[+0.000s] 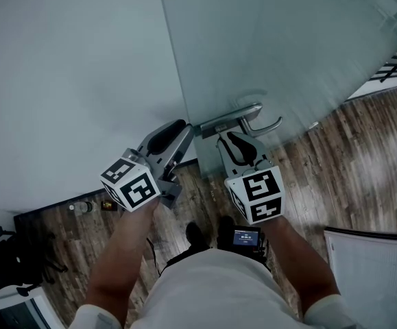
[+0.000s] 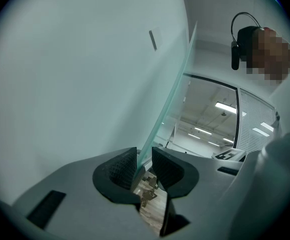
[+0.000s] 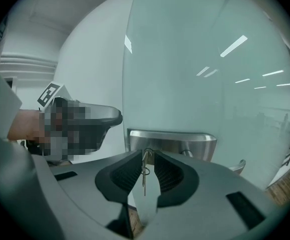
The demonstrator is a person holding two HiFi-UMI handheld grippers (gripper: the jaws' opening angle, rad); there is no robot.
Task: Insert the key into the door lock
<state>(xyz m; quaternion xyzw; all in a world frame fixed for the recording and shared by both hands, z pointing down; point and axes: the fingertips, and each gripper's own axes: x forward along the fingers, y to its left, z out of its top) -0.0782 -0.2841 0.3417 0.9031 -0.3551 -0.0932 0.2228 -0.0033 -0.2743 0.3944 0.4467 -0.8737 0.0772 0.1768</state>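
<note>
A frosted glass door (image 1: 273,46) carries a brushed-metal lock plate (image 1: 225,120) with a lever handle (image 1: 267,125). My right gripper (image 1: 230,141) is just below the plate, shut on a small key (image 3: 146,156). The key points at the lock plate (image 3: 172,141), and a ring with a second key (image 3: 144,181) dangles from it. Whether the key's tip touches the plate is hidden. My left gripper (image 1: 184,130) is at the door's free edge. In the left gripper view, the glass edge (image 2: 167,104) runs between its jaws (image 2: 143,159), which are closed on it.
A white wall (image 1: 61,67) stands left of the door. Dark wood flooring (image 1: 349,170) is underfoot. A black chair (image 1: 3,262) sits at the lower left, a white panel (image 1: 376,273) at the lower right, and small items (image 1: 81,206) lie by the wall.
</note>
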